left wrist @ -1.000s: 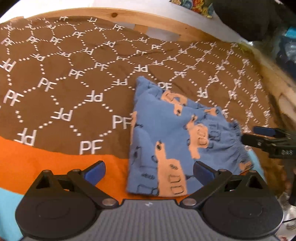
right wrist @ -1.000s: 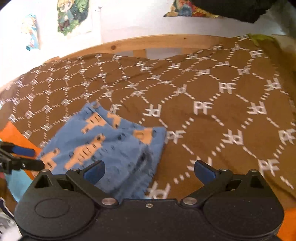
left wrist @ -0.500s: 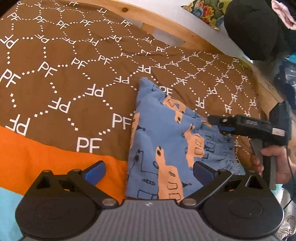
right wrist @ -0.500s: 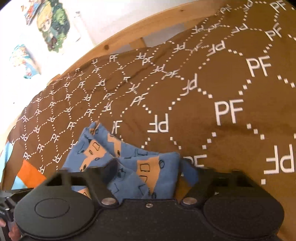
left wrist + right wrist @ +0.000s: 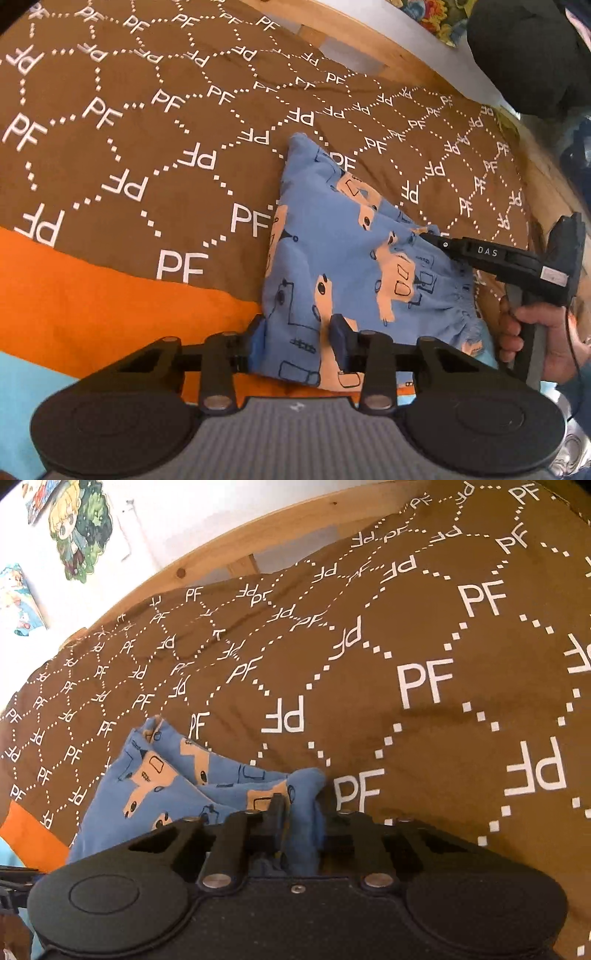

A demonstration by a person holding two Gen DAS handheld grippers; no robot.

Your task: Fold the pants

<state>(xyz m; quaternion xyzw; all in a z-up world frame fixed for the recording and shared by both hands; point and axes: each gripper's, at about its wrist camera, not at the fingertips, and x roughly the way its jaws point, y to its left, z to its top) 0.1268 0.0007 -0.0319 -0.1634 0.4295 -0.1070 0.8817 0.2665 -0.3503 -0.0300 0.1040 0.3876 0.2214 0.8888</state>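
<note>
Both grippers, wide apart earlier, now pinch the pants (image 5: 343,266): left gripper (image 5: 300,341) one corner, right gripper (image 5: 299,821) the other. Next, likely lift and fold over.

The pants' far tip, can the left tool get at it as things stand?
Probably not right now: the left tool is closed on the pants' near edge, so it would have to let go first. Nothing lies across the way.

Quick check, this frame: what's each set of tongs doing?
Left tongs: closed on the near edge of the blue pants.
Right tongs: closed on a bunched corner of the pants.
</note>
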